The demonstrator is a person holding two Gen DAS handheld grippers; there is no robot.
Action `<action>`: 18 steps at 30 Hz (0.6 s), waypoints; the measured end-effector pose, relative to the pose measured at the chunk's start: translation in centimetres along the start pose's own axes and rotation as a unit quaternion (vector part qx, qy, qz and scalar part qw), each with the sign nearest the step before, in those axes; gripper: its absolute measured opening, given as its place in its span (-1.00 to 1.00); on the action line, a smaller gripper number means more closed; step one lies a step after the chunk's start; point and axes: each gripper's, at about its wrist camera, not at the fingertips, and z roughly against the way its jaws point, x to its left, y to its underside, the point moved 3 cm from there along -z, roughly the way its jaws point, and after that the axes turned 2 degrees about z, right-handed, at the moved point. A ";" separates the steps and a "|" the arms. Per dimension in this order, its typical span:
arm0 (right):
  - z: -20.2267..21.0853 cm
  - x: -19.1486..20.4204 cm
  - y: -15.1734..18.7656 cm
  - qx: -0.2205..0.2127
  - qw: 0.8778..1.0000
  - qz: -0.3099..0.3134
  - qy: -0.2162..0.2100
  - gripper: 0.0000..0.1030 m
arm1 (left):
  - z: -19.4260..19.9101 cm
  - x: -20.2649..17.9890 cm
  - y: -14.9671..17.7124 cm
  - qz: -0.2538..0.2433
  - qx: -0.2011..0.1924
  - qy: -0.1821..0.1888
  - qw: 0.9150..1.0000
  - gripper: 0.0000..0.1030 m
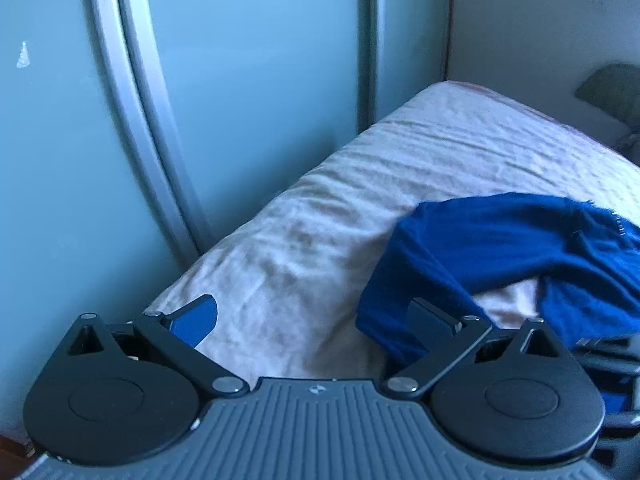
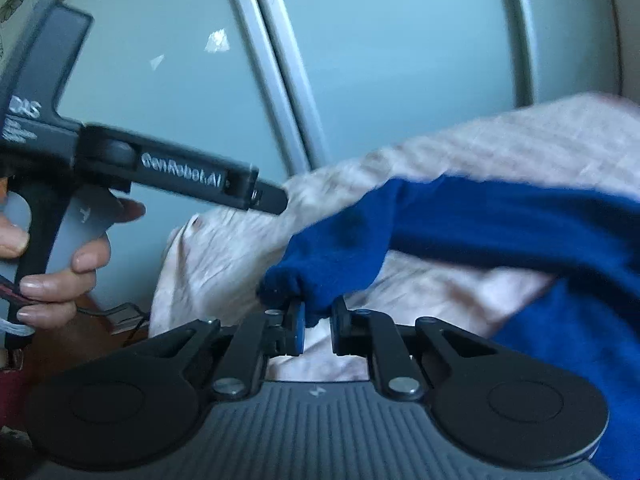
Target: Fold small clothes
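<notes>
Right tongs point(image 2: 316, 326) clench blue garment point(image 2: 460, 216); left tongs point(image 1: 316, 316) gape, garment's far end cropped.

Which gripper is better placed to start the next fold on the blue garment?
Right, probably. The right gripper has its jaws closed on a bunched end of the blue garment, so it could carry that end over the bedspread. The left gripper has open jaws holding nothing, beside the cloth.

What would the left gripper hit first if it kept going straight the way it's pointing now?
Probably the pale bedspread: the open left gripper aims down at bare cover. The blue garment lies to its right, beside one finger, so likely off that line, though depth is hard to judge.
</notes>
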 end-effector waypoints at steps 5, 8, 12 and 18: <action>4.8 -2.1 -1.1 -0.013 0.994 0.047 0.100 -0.77 | -0.2 -2.7 0.2 -0.023 0.003 0.037 0.999 0.99; 7.3 -3.8 -0.8 0.000 0.985 0.065 0.163 -0.77 | -0.3 -4.9 0.8 -0.045 0.011 0.060 0.997 0.99; 10.2 -6.0 0.6 0.017 0.968 0.074 0.239 -0.77 | -0.5 -8.0 1.6 -0.076 0.019 0.086 0.993 0.99; 14.1 -9.7 2.3 0.013 0.943 0.049 0.330 -0.77 | -0.8 -12.2 1.8 -0.103 0.025 0.118 0.987 0.99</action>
